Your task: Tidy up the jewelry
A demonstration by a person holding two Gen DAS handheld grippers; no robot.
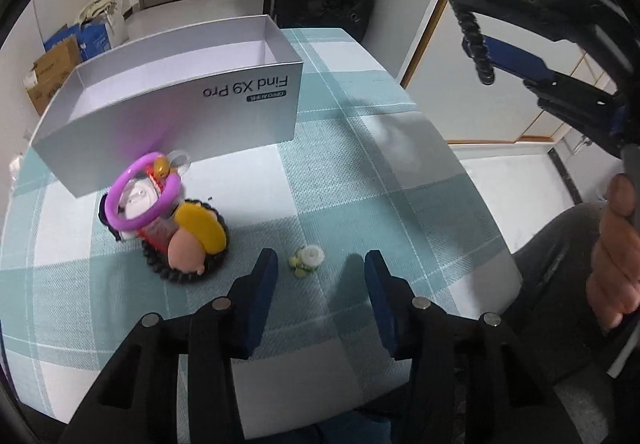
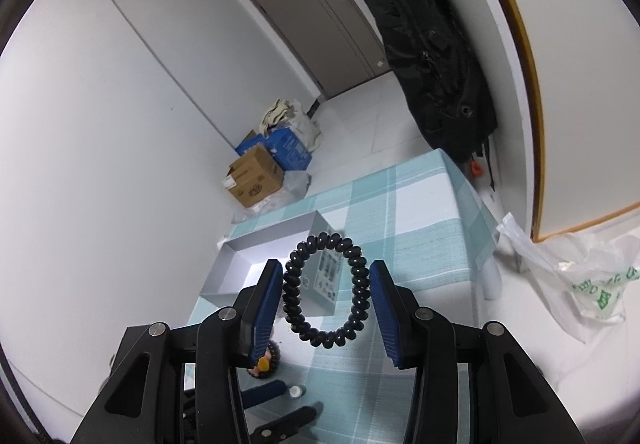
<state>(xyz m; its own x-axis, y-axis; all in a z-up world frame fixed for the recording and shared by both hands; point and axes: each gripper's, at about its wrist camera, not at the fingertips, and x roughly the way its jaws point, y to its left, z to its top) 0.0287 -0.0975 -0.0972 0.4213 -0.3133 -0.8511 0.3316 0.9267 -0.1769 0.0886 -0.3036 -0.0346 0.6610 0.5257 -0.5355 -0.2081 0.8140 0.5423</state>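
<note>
On the checked tablecloth (image 1: 360, 180) my left gripper (image 1: 321, 286) sat low with jaws wide, nothing between them. A small green-and-white trinket (image 1: 308, 260) lay just ahead of its fingertips, closer to the left finger. Left of that was the jewelry pile (image 1: 168, 216): purple ring (image 1: 144, 192) on top, yellow and pink pieces below, a black beaded band around the base. Open grey box (image 1: 180, 100) stood behind the pile, touching or nearly so; I couldn't tell which.

My right gripper (image 2: 326, 304) was raised above the table. The black spiral bracelet (image 2: 326, 292) hung between its blue pads (image 2: 262, 308), against the left pad, a gap showing at the right one. Real grip or not, I couldn't tell.
</note>
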